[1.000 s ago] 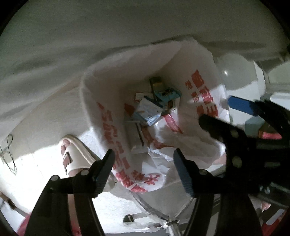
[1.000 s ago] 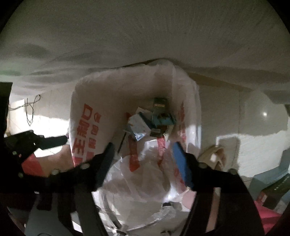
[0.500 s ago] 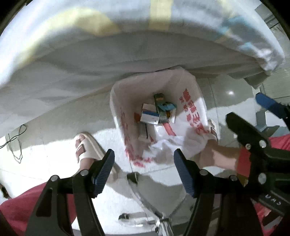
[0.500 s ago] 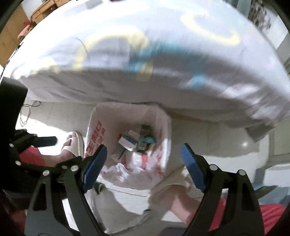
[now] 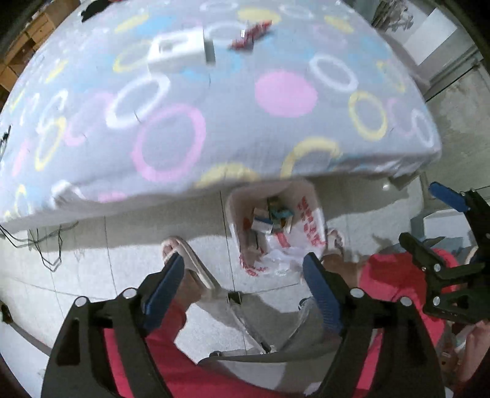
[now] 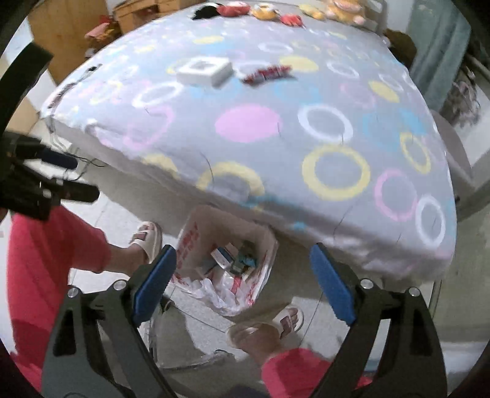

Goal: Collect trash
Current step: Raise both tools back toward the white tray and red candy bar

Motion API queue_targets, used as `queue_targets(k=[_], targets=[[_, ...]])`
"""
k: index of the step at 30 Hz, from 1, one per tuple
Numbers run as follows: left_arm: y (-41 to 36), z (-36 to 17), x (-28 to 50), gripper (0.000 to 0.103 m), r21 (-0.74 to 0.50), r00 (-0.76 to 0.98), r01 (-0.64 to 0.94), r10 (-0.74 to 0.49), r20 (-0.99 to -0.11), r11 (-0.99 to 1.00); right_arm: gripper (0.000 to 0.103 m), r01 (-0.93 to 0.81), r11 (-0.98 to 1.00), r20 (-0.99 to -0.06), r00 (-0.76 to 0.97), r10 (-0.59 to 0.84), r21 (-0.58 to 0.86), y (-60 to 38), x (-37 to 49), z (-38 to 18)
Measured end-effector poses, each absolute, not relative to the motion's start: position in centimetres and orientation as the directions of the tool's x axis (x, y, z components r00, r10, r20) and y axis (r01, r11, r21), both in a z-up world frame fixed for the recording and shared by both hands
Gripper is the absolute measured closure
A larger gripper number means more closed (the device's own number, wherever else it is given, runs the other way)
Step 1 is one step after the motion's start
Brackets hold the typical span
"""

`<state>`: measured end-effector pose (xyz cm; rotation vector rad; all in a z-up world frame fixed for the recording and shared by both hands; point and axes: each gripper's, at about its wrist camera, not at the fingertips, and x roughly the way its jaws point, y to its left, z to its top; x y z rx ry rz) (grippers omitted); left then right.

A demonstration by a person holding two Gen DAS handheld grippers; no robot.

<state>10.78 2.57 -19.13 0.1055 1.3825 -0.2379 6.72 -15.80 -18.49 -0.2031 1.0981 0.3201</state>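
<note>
A white plastic bag (image 5: pixel 309 220) with red print stands open on the floor at the bed's edge, with small cartons and wrappers (image 5: pixel 269 219) inside. Both grippers hang high above the bag (image 6: pixel 196 242) and its cartons (image 6: pixel 232 260), pointing down. My left gripper (image 5: pixel 242 281) and my right gripper (image 6: pixel 242 284) are opening, with nothing between their blue pads. Each also shows in the other's view: right gripper (image 5: pixel 435 220), left gripper (image 6: pixel 79 176). On the bed lie a white box (image 6: pixel 203 72) and a red wrapper (image 6: pixel 266 73), also seen as box (image 5: pixel 180 49) and wrapper (image 5: pixel 251 33).
The bed (image 6: pixel 306 153) has a grey sheet with coloured rings and overhangs the bag. The person's feet in white sandals (image 5: pixel 190 263) and red trousers (image 6: pixel 46 245) flank the bag. Cables (image 5: pixel 46 242) lie on the tiled floor at left. Plush toys (image 6: pixel 275 10) sit at the bed's far end.
Both grippers have risen from just over the bag's mouth to well above the bed, so the bed top with box and wrapper came into view. Both jaws stand wider.
</note>
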Motion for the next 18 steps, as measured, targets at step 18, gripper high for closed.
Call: queue_targets(k=[18], targets=[[4.5,-7.6,24.6,0.020,-0.016,0.213,0.261,-0.074,-0.974,0.965,0.010,-0.644,0.757,-0.840,0.468,0.273,-0.112,-16.1,18.7,-4.4]])
